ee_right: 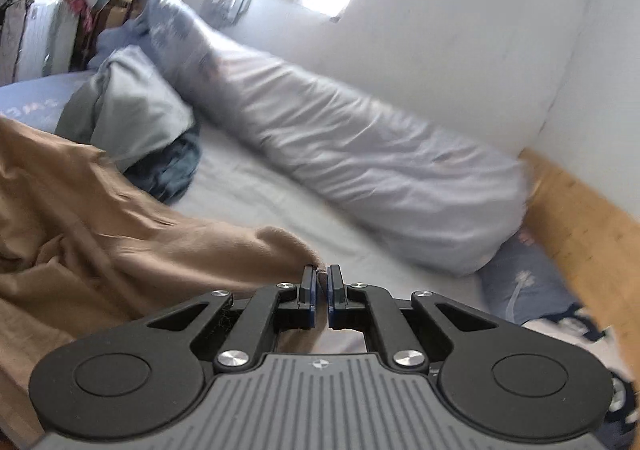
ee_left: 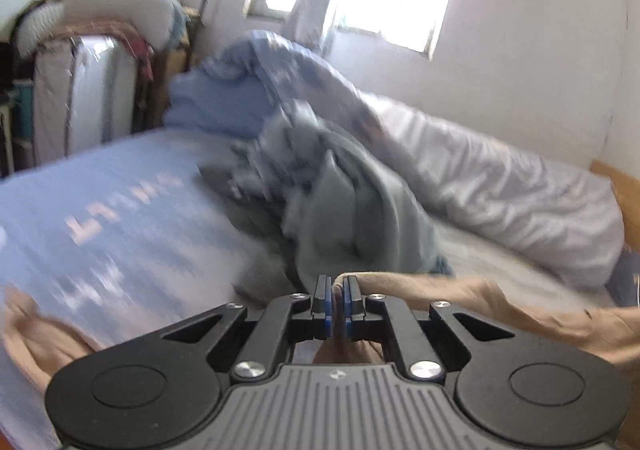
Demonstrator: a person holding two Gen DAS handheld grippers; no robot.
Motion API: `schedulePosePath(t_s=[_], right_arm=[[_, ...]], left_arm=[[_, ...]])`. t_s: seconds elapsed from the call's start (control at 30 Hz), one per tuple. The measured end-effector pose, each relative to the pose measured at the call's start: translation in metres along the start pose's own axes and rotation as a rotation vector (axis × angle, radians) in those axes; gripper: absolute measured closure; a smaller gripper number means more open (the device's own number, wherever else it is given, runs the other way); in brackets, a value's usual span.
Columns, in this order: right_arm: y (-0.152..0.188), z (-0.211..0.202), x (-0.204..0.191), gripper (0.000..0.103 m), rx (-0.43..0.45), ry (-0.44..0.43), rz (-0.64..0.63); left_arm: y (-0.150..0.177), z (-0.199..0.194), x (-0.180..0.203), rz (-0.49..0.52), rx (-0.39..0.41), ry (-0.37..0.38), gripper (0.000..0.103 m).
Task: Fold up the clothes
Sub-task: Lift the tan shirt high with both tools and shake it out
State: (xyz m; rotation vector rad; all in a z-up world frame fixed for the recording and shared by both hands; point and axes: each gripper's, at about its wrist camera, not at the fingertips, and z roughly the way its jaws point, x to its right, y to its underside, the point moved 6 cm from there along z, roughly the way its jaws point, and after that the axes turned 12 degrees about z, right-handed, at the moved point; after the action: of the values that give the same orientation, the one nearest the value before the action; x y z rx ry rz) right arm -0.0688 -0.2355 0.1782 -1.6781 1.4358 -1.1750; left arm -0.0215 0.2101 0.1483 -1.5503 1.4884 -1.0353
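A tan garment (ee_right: 100, 234) lies spread over the bed and stretches between both grippers. My left gripper (ee_left: 340, 300) is shut on a bunched edge of the tan garment (ee_left: 500, 300), which runs off to the right and hangs below the fingers. My right gripper (ee_right: 321, 284) is shut on a corner of the same cloth, which spreads away to the left. A heap of grey-green clothes (ee_left: 340, 209) sits on the bed just beyond the left gripper; in the right wrist view the heap (ee_right: 132, 113) is at the left. Both views are motion-blurred.
A rolled pale duvet (ee_right: 360, 161) lies along the white wall. The blue bed sheet (ee_left: 120, 201) with white lettering spreads to the left. A wooden bed frame (ee_right: 580, 217) edges the right side. Stacked bedding and a storage bag (ee_left: 84, 89) stand at the far left.
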Motion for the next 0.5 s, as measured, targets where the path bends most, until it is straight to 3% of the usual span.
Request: schedulePosePath(t_s=[0.13,0.5], right_arm=[[-0.032,-0.035,0.017,0.101,0.077,0.025,0.016],[-0.131,-0.191,0.047,0.102,0.428,0.119,0.007]], left_arm=[[-0.053,-0.038,-0.004,0.034,0.102,-0.033,0.1],[-0.182,-0.169,-0.018,-0.111,0.416,-0.024,0.1]])
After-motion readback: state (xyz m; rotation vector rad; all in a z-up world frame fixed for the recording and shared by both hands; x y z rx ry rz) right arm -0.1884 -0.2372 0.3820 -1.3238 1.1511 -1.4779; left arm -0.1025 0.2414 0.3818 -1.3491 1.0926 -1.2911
